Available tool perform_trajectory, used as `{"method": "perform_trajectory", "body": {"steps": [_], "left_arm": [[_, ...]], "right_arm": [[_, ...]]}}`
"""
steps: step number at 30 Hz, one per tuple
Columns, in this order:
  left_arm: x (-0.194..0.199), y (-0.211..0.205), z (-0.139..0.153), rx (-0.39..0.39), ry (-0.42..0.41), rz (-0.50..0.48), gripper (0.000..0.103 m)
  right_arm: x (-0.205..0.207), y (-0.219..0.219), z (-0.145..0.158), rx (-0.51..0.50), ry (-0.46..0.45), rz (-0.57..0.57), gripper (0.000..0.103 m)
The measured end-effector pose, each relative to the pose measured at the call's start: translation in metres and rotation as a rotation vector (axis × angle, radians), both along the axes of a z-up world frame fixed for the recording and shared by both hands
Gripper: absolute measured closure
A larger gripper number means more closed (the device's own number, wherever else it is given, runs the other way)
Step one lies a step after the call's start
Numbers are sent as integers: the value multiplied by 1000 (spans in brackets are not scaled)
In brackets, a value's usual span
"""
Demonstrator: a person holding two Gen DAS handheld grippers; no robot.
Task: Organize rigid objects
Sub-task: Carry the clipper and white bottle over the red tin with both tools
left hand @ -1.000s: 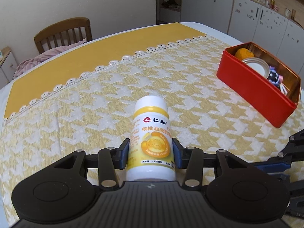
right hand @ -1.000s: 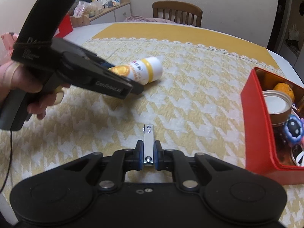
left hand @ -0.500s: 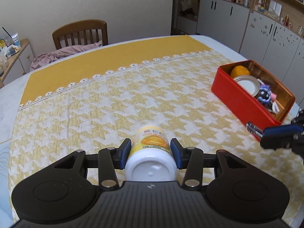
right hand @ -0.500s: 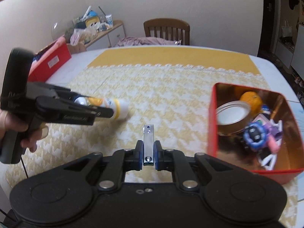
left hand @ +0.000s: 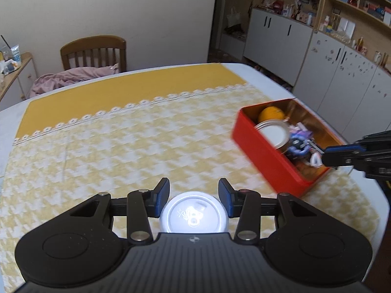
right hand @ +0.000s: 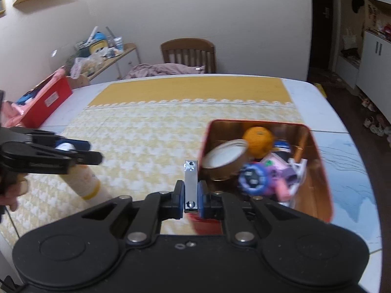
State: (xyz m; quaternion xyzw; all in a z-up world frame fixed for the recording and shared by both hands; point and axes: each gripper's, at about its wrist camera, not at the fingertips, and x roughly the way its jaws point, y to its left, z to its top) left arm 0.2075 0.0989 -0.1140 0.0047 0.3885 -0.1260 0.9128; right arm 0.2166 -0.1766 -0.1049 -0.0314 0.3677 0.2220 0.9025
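Both grippers have risen off the yellow houndstooth tablecloth [left hand: 146, 141]: the left gripper [left hand: 194, 194] stays clamped on the white, yellow-banded plastic bottle [left hand: 194, 216], hanging cap-down above the cloth. The right gripper [right hand: 190, 196] stays pinched on the small silver metal nail clipper [right hand: 190, 183], poised over the near edge of the red rectangular tin [right hand: 325, 178] holding an orange and toys.

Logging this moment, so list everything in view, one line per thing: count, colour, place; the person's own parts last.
bottle: one, white and yellow, in the left gripper
nail clipper: one, silver, in the right gripper
tin: one, red, on the table's right side
orange: one, in the tin's far end
lid: one, gold rim, in the tin
toy: one, blue and purple, in the tin
tablecloth: one, yellow and white, over the table
chair: one, wooden, beyond the table
left gripper: shut on the bottle
right gripper: shut on the nail clipper
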Motion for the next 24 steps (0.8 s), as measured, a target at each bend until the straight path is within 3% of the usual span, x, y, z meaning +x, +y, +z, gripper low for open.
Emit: {"method": "perform_trajectory", "body": {"steps": [11, 20, 24], "left_arm": [[14, -65, 43, -108, -38, -85, 60], [36, -115, 64, -134, -68, -127, 60], [51, -138, 59, -119, -51, -151, 60]], "right_arm": [[24, -62, -7, -17, -19, -85, 93], [38, -87, -13, -25, -15, -96, 93], [46, -92, -18, -42, -11, -86, 93]]}}
